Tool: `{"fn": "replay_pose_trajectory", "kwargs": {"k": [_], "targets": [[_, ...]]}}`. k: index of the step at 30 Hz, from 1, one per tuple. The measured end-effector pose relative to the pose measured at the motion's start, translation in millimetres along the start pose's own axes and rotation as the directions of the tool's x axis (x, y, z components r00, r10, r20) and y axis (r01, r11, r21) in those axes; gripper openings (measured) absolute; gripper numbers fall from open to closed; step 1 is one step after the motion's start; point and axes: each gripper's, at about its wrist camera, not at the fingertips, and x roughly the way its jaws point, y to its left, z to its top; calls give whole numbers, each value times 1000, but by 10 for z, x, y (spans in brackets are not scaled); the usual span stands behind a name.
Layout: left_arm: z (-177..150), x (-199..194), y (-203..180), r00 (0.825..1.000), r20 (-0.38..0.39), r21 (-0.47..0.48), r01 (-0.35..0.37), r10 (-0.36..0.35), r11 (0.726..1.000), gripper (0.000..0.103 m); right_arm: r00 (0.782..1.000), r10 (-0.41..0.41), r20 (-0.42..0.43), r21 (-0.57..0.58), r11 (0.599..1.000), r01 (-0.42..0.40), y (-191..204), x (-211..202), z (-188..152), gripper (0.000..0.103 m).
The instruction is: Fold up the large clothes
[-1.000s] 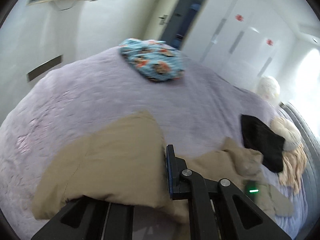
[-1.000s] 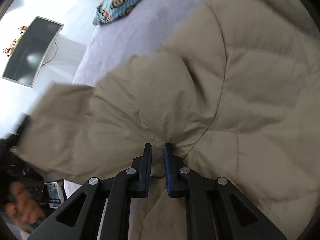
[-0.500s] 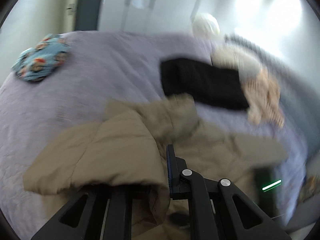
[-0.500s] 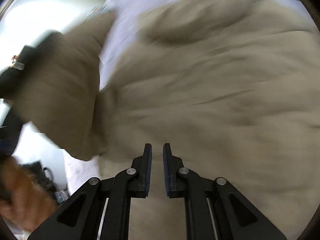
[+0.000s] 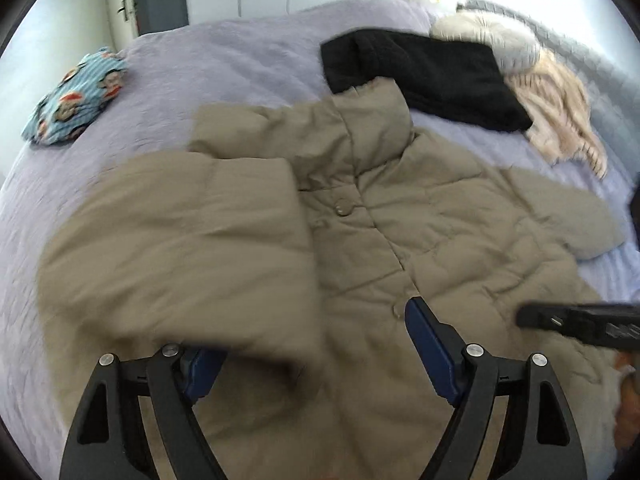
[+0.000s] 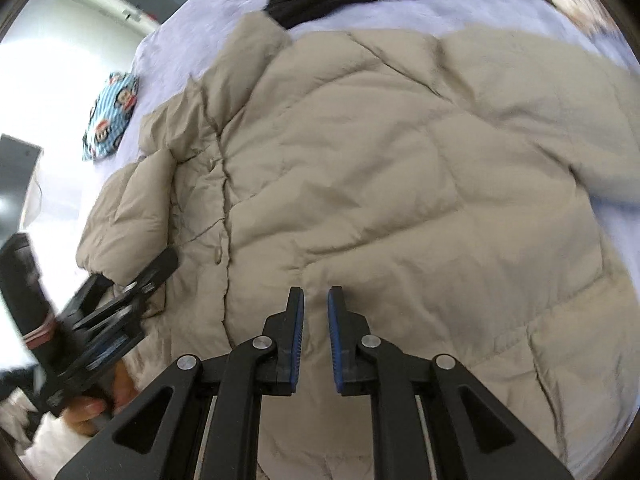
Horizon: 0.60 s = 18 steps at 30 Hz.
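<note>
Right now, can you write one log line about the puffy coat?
coat: spread on bed | left gripper: opening, sleeve released | right gripper: opening, empty

Left gripper (image 5: 308, 344) opening over the khaki jacket (image 5: 360, 248) — sleeve (image 5: 180, 248) folded across

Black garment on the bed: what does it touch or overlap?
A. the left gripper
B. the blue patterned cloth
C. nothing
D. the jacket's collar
D: in the left wrist view the black garment lies right behind the jacket and its raised collar overlaps the garment's edge; the blue patterned cloth lies far off.
</note>
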Motion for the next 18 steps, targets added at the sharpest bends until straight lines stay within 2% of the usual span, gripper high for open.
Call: {"fn": "replay_pose_trajectory", "kwargs": {"k": [1,2,3,6,8,10,11,12,15,17,18], "targets": [[-72,-166,105,1000,17,-23,1,0,1000,85,1000,-7,11,-44,999,7,114,-25,29,43],[-97,-275,207,999,33,-44,-9,11,999,85,1000,-11,21,-82,997,13,216,-66,30,60],[-166,-401,326,998,48,-74,-35,39,997,85,999,-7,44,-129,992,12,292,-160,-18,84],[-424,-657,748,982,28,-179,-179,187,967,85,996,29,80,-301,954,-3,804,-211,24,86],[-647,-690,1032,954,-33,-225,-297,298,928,85,995,37,90,-425,905,5,1190,-155,0,85],[-845,-579,1227,928,-132,-210,-369,348,906,85,994,0,110,-526,848,58,1502,-37,-55,85],[-906,-518,1268,921,-158,-198,-383,356,902,85,989,-41,139,-592,798,116,1699,68,-104,85],[-960,-460,1294,915,-178,-185,-391,361,902,85,986,-66,155,-628,763,150,1815,130,-151,85],[-944,-346,1315,918,-156,-193,-391,365,900,85,972,-122,199,-718,657,230,2166,420,-206,85],[-876,-333,1409,912,-128,-278,-411,390,868,85,955,-157,250,-741,604,293,2337,599,-176,85],[-867,-325,1488,914,-126,-334,-406,387,851,85,945,-166,281,-737,594,323,2394,639,-146,83]]}}
